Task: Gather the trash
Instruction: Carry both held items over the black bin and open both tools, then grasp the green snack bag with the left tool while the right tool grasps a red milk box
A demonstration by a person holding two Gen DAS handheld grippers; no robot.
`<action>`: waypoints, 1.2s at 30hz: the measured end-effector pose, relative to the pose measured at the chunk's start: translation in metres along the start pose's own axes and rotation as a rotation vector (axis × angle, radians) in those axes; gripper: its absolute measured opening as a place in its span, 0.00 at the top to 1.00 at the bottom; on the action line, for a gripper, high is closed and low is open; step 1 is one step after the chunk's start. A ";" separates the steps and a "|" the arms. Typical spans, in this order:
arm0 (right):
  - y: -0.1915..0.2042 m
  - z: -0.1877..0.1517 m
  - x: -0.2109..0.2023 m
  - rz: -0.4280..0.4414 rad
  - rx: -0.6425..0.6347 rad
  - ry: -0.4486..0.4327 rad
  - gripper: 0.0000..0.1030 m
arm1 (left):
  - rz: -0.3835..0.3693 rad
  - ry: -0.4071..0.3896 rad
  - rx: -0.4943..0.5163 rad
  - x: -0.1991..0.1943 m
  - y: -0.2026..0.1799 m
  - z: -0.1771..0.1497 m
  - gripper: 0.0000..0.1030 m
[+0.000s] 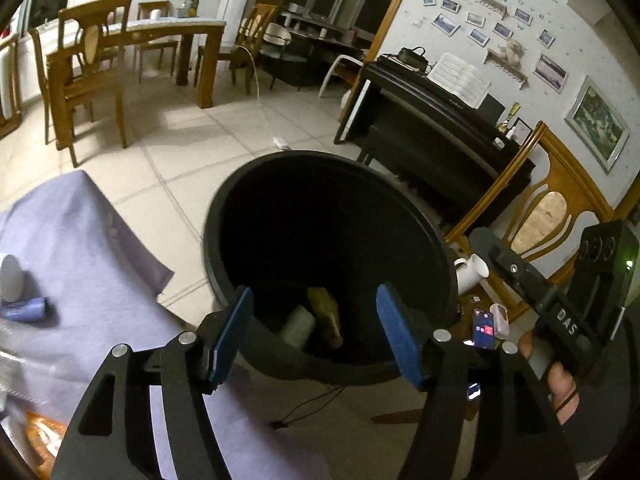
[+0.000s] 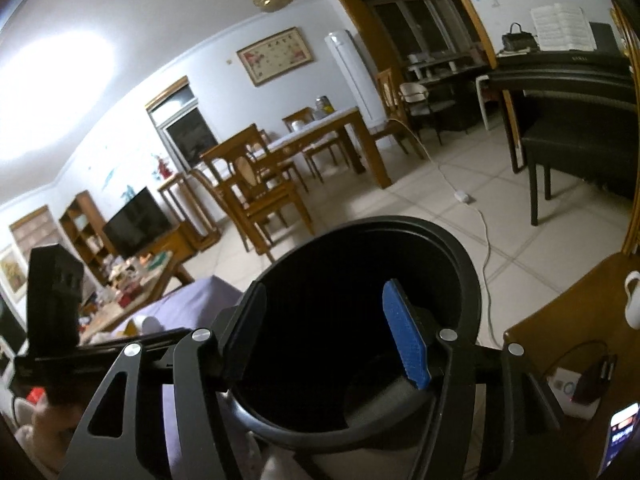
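Observation:
A round black trash bin [image 1: 332,184] stands on the tiled floor beside a purple-covered surface [image 1: 80,240]. Inside it lie a white roll-like piece [image 1: 298,325] and a yellow wrapper [image 1: 326,310]. My left gripper [image 1: 314,336] is open and empty, hovering over the bin's near rim. My right gripper [image 2: 326,334] is open and empty too, over the same bin [image 2: 460,264] from the other side. The right gripper's body shows in the left wrist view [image 1: 560,304]. A blue tube [image 1: 26,310] and a white object [image 1: 12,278] lie on the purple cloth.
A black piano [image 1: 432,120] and a wooden chair [image 1: 540,200] stand right of the bin. A phone [image 1: 483,329] and a white mug [image 1: 472,274] sit on a wooden table [image 2: 560,320]. A dining table with chairs [image 1: 120,52] stands behind. A white cable [image 2: 484,240] crosses the floor.

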State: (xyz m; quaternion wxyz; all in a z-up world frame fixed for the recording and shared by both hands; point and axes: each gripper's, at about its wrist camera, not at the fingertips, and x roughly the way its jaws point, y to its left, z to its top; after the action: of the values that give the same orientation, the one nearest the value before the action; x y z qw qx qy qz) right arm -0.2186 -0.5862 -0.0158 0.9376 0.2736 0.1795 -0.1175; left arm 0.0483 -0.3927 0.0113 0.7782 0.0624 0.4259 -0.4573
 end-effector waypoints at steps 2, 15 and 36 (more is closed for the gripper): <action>0.008 0.002 0.002 0.019 -0.008 0.009 0.40 | 0.016 -0.012 -0.001 -0.016 0.000 -0.005 0.37; 0.178 -0.017 0.015 0.251 -0.222 0.147 0.40 | 0.282 -0.161 -0.101 -0.158 0.076 -0.082 0.22; 0.458 -0.136 0.092 0.550 -1.069 0.339 0.27 | 0.456 -0.127 -0.289 -0.208 0.208 -0.187 0.46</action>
State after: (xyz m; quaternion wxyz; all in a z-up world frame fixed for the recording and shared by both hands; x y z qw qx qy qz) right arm -0.0261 -0.1445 0.0560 0.8994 -0.1824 0.2826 0.2793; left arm 0.0489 -0.0451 -0.0179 0.8871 0.0160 0.4120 -0.2077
